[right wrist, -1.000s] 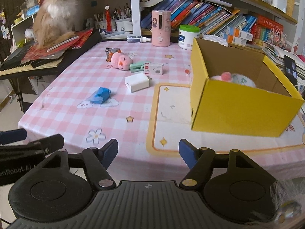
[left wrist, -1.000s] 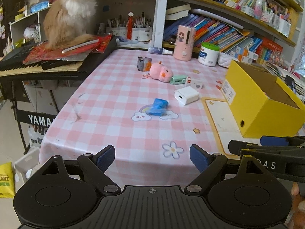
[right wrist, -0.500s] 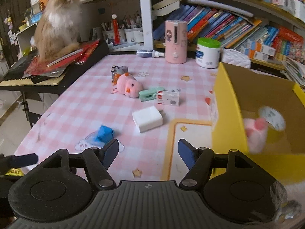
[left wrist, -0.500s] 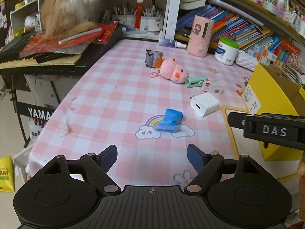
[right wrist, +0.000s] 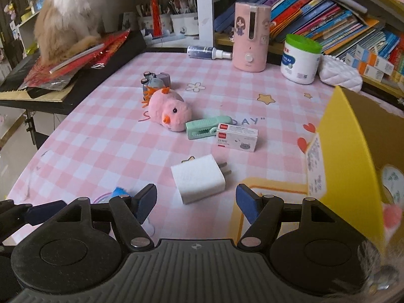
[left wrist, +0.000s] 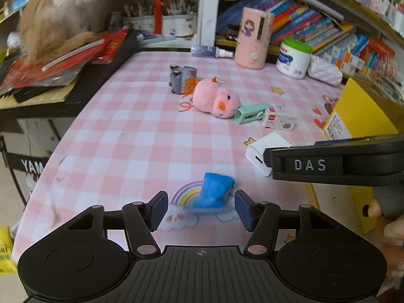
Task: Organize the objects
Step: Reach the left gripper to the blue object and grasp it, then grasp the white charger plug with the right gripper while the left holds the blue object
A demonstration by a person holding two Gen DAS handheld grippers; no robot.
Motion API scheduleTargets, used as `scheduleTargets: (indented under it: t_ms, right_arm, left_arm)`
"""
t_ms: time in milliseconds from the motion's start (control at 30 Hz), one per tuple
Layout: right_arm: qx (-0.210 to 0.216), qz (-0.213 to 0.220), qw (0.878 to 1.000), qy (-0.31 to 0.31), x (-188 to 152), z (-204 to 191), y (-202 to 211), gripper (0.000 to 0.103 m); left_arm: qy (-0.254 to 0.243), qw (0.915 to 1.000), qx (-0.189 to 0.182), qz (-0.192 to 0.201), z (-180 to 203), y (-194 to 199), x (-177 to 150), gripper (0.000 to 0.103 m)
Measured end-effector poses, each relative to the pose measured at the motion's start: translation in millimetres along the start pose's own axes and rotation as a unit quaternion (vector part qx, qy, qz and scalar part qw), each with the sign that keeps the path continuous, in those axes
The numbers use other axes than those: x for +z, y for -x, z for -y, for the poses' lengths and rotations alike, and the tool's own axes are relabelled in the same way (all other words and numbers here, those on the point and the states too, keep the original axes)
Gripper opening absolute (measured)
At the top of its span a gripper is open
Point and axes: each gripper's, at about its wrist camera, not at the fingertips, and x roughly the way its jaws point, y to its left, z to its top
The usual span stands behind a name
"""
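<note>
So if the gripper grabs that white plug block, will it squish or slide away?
Probably no squishing: the white plug block looks like a hard, boxy charger with flat sides, good for the right gripper. It may skid a little, since its shell looks smooth on the pink checked cloth. It lies flat, so rolling seems unlikely; its metal prongs point away.

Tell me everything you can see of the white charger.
The white charger is a boxy block with rounded edges, plastic by its look. Two metal prongs stick out of one end, toward the yellow box; the left view shows a slot port in the opposite face. It lies flat on the checked cloth, touching nothing else, ahead of the right gripper, whose jaws are open.
</note>
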Motion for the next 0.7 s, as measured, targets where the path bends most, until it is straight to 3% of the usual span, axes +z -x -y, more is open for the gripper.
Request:
scheduleTargets:
  t_ms: [133, 200, 333, 433, 700]
  right_arm:
    - [-0.004, -0.015, 1.000, 0.003, 8.5, 2.2, -15.7, 0.071]
    - [-0.009, -0.022, 1.000, 0.006, 11.5, 3.7, -23.5, 0.078]
    - [-0.016, -0.033, 0.999, 0.003, 16.3, 9.2, -36.5, 0.079]
    - [-0.009, -0.046, 0.999, 0.000, 18.2, 11.6, -45.9, 0.079]
    - [0.004, -0.066, 0.997, 0.027, 13.7, 4.2, -63.3, 0.075]
  left_arm:
    - [-0.020, 0.9996, -0.005, -0.019, 6.0, -19.6, 6.9, 0.057]
    - [-0.038, 0.9988, -0.002, -0.030, 10.1, -29.2, 8.1, 0.052]
    - [-0.057, 0.9978, 0.005, -0.032, 12.7, -36.4, 9.1, 0.046]
    - [-0.057, 0.9979, 0.001, -0.031, 10.6, -36.1, 9.9, 0.032]
    - [-0.019, 0.9992, -0.012, -0.035, -0.5, -32.7, 10.5, 0.027]
